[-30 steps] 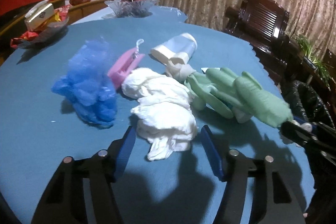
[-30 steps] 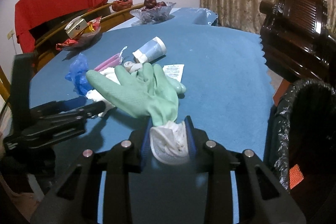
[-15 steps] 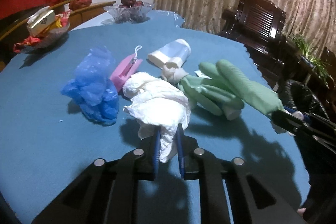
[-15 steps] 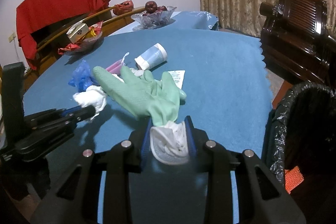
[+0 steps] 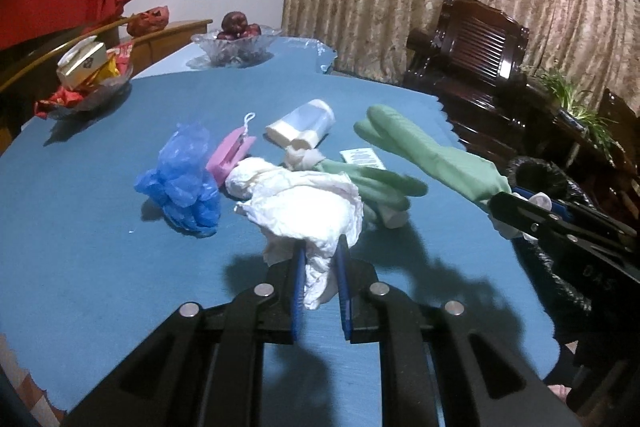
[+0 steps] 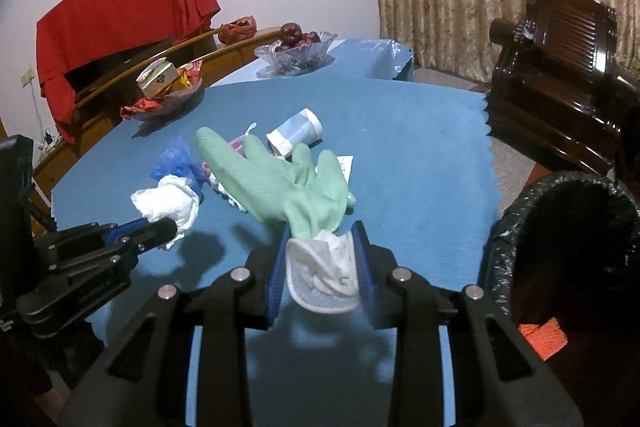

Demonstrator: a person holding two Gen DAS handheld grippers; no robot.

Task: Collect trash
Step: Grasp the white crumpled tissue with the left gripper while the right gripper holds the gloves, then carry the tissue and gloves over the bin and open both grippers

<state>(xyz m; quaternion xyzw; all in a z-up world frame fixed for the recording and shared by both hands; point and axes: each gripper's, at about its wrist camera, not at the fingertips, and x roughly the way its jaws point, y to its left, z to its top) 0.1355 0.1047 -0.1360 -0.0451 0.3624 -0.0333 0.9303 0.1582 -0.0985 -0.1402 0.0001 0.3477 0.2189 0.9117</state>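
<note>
My left gripper [image 5: 319, 259] is shut on a crumpled white tissue [image 5: 304, 203], which hangs lifted above the blue tablecloth [image 5: 80, 251]. The same tissue [image 6: 168, 201] shows at the left of the right wrist view, held by the left gripper [image 6: 170, 227]. My right gripper [image 6: 320, 247] is shut on the white cuff of a green rubber glove [image 6: 280, 183], raised off the table; that glove [image 5: 432, 155] reaches in from the right in the left wrist view. On the cloth lie a second green glove [image 5: 372, 187], a blue plastic bag [image 5: 182, 179], a pink mask [image 5: 230, 155] and a tipped paper cup [image 5: 302, 123].
A bin lined with a black bag [image 6: 568, 227] stands beside the table's right edge. Two glass bowls, one with snacks [image 5: 86, 83] and one with fruit [image 5: 236, 43], sit at the far side. A small printed leaflet [image 5: 362, 158] lies by the gloves. Dark wooden chairs [image 5: 480, 47] stand at right.
My left gripper closed on the white tissue and lifted it off the cloth. My right gripper rose with the green glove, whose fingers left the table.
</note>
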